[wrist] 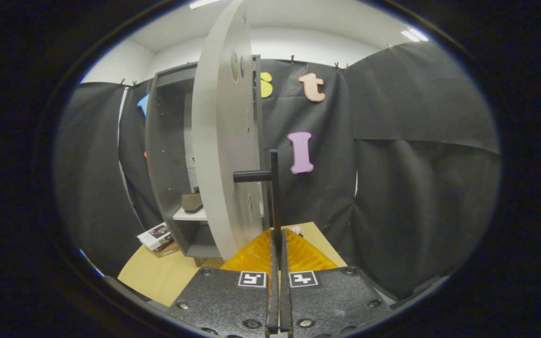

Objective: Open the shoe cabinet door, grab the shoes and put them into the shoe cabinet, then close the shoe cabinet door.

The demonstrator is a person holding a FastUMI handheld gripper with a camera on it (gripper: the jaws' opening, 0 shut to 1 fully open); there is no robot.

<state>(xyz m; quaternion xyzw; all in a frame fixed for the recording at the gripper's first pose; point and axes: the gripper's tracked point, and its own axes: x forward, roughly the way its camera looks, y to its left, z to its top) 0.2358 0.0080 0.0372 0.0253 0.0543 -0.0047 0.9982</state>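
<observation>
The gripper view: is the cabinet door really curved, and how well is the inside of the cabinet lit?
In the gripper view the fisheye lens bows the cabinet door; its edge is probably straight. The shoe cabinet interior is dim, so the shoe on its shelf reads only as a dark shape. The gripper is shut on the door handle, which looks sharp.

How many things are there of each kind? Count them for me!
Cabinets: 1, the shoe cabinet
Doors: 1, open door; gripper shut on its handle
Shoes: 1, shoe on the shelf
Booklet piles: 1, booklets
Total: 4
</observation>
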